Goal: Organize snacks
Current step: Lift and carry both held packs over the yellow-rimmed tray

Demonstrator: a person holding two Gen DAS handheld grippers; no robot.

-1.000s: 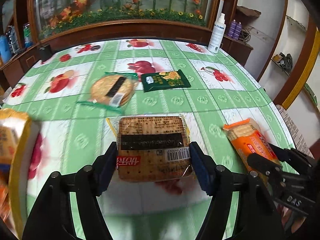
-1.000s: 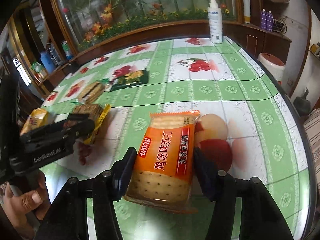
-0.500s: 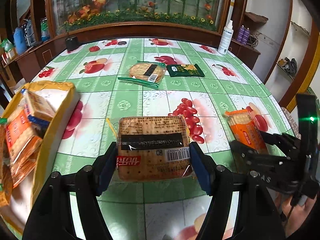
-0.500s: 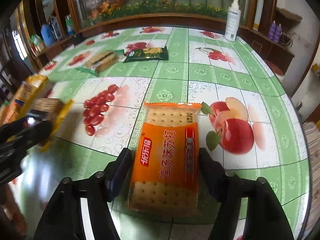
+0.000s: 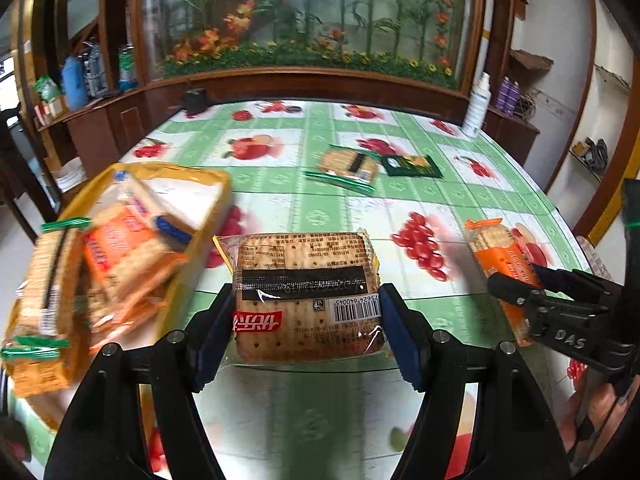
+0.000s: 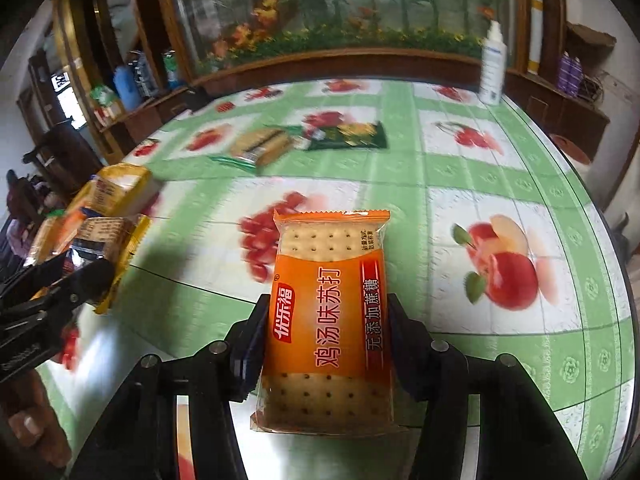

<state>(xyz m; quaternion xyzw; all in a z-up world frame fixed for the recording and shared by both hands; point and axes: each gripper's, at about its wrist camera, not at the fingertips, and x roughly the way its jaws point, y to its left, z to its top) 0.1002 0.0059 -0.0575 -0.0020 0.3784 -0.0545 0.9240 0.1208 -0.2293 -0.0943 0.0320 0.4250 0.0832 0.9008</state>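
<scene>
My left gripper (image 5: 306,320) is shut on a clear pack of brown crackers with a black band (image 5: 304,276), held above the table. To its left stands a yellow box (image 5: 192,178) with several cracker packs inside. My right gripper (image 6: 329,332) holds an orange cracker pack (image 6: 328,280) lengthwise; its jaws are closing and the pads press the pack's sides. In the left wrist view the right gripper (image 5: 516,284) and its orange pack (image 5: 496,248) show at the right. The left gripper (image 6: 80,276) shows at the left of the right wrist view, near the yellow box (image 6: 120,184).
A round cracker pack with green ends (image 5: 350,164) and a dark green packet (image 5: 412,166) lie farther back on the green fruit-print tablecloth (image 5: 320,216). A white bottle (image 5: 476,108) stands at the far right edge. A wooden cabinet borders the far side.
Both grippers have carried their packs leftward toward the yellow box, which now fills the left of the left wrist view. The right jaws widened briefly, then narrowed onto the orange pack.
</scene>
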